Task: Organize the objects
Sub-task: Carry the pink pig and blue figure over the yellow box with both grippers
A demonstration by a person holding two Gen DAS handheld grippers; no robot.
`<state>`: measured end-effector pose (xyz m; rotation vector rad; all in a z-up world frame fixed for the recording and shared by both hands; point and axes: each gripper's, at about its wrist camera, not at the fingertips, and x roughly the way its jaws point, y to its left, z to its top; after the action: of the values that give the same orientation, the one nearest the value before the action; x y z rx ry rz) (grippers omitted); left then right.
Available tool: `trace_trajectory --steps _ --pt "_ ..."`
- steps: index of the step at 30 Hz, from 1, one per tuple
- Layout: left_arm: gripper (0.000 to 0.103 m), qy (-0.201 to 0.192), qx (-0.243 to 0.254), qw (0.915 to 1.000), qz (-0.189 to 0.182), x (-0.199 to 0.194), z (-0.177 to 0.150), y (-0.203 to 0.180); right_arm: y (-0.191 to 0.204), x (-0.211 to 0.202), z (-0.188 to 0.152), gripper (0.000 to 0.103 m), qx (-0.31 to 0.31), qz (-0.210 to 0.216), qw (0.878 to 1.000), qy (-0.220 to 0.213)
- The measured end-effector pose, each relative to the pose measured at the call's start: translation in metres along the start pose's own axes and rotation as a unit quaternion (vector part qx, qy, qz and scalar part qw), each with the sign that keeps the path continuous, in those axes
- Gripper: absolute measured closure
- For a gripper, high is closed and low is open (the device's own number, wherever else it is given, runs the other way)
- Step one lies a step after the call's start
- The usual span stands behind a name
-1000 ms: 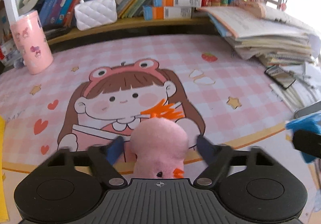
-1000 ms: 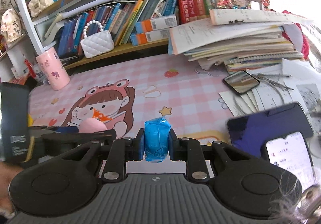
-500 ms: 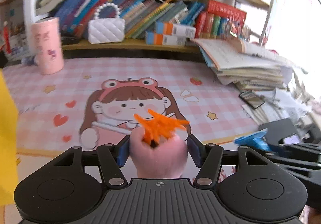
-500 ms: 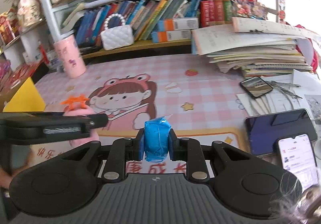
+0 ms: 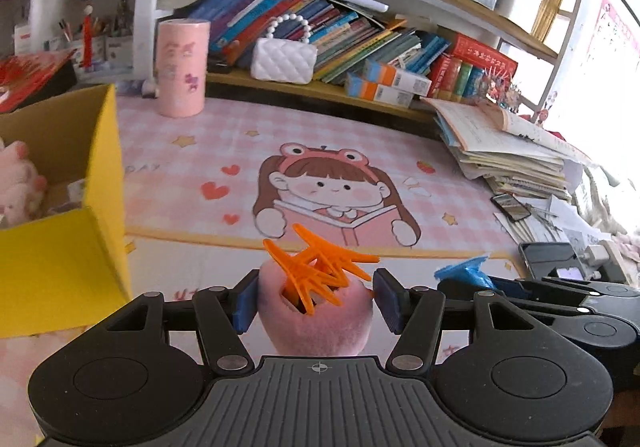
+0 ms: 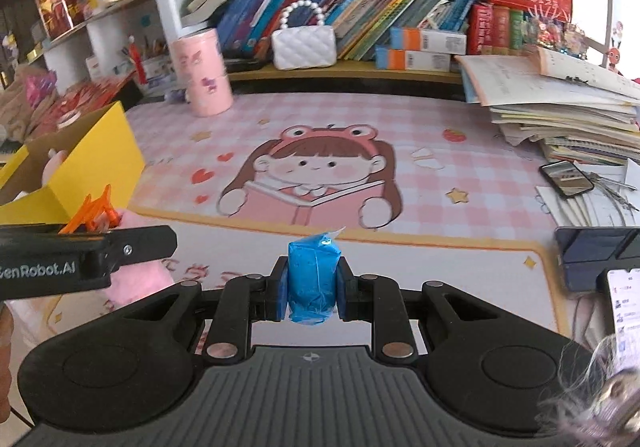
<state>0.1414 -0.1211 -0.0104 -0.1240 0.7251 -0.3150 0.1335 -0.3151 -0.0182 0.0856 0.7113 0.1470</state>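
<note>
Each claw (image 5: 316,299) is matte black: a ribbed plate with a small crosshair mark, round discs at both sides, silver screws on linked arms, and blue pads (image 6: 281,297). White lettering marks the left claw (image 6: 86,225).

I see the box (image 5: 64,263) at the mat's (image 5: 360,151) left edge, paper stack (image 5: 508,155) right, shelf (image 5: 320,87) behind, cup (image 5: 182,67) back-left.

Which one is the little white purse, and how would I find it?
Look at the lower bookshelf behind the pink desk mat. The white purse stands there in front of the leaning books, right of the pink cup. It is the only quilted white thing, with a handle of pearl beads.
</note>
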Motion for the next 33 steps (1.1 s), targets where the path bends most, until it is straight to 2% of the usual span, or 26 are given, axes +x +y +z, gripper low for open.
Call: trace_trajectory --steps 6,19,33 --pt "0.045 -0.002 -0.004 1.0 -0.001 -0.024 -0.015 0.02 0.03 -0.005 -0.01 0.082 -0.008 0.004 1.0 0.008" --pt "0.045 -0.016 -0.045 0.9985 0.027 -0.079 -0.041 0.075 0.113 -0.022 -0.033 0.082 -0.063 0.044 0.997 0.021" --pt "0.045 -0.023 -0.043 0.998 0.039 -0.121 -0.059 0.111 0.167 -0.04 -0.055 0.082 -0.068 0.057 0.996 0.019"
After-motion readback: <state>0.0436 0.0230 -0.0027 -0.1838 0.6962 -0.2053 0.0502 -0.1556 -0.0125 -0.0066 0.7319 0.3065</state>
